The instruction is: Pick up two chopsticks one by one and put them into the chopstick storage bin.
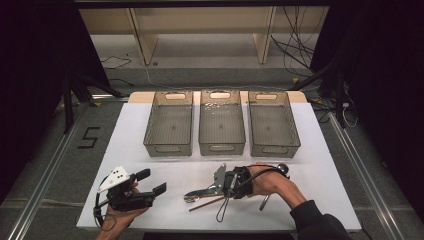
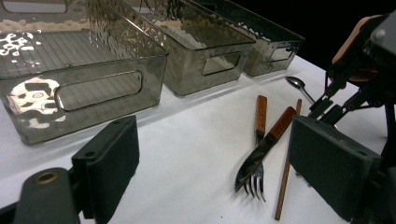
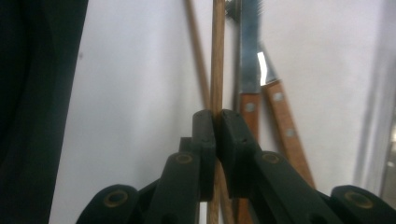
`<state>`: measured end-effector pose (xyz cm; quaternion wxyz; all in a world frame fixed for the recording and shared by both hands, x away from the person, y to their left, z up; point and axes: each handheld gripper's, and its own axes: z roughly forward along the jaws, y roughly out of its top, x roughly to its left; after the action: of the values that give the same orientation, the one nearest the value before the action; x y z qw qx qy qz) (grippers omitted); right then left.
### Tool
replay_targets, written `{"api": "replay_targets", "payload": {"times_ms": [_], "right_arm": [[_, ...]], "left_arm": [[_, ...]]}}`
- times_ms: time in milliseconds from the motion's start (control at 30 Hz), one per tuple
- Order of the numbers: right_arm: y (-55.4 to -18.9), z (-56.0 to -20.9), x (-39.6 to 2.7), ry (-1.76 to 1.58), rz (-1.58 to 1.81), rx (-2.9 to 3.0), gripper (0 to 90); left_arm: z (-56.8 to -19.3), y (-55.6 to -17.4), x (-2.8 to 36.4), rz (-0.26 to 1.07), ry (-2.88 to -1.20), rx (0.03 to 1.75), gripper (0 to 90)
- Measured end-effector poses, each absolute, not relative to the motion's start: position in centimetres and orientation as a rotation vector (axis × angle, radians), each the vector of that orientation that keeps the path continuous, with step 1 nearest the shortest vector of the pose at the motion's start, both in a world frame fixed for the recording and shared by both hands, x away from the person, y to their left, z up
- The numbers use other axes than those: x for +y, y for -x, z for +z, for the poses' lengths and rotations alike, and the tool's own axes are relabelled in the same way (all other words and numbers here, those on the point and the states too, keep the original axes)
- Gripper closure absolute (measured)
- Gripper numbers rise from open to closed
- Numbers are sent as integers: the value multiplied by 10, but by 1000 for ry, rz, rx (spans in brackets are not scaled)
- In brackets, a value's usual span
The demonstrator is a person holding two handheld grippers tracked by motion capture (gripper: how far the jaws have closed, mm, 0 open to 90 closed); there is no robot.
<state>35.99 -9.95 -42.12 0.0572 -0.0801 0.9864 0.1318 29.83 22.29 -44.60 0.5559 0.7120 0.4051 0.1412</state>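
The right gripper (image 3: 217,133) has its black jaws pinching a thin brown wooden chopstick (image 3: 217,56), near the front edge of the white desk (image 1: 150,170), just beside a wood-handled knife (image 2: 266,144) and a wood-handled fork (image 2: 258,140). The left gripper (image 1: 152,182) rests by the front left corner, jaws spread with nothing between them. Three clear plastic bins (image 1: 169,125) line the far edge.

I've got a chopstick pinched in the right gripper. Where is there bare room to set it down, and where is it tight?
Free: all three bins, left, middle and right, and the white strip of table between the bins and the grippers. Crowded: by the right gripper, where the fork, knife and spoon lie.
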Motion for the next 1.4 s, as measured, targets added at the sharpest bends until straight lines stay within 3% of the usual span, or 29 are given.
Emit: {"api": "replay_targets", "payload": {"times_ms": [700, 1400], "right_arm": [[-400, -383, -105, -501, 1066, 2829, 851], [-441, -363, -70, -810, 1351, 2632, 852]], "left_arm": [[-445, -298, 224, 344, -1678, 958, 161], [-445, -298, 224, 351, -1671, 955, 161]]}}
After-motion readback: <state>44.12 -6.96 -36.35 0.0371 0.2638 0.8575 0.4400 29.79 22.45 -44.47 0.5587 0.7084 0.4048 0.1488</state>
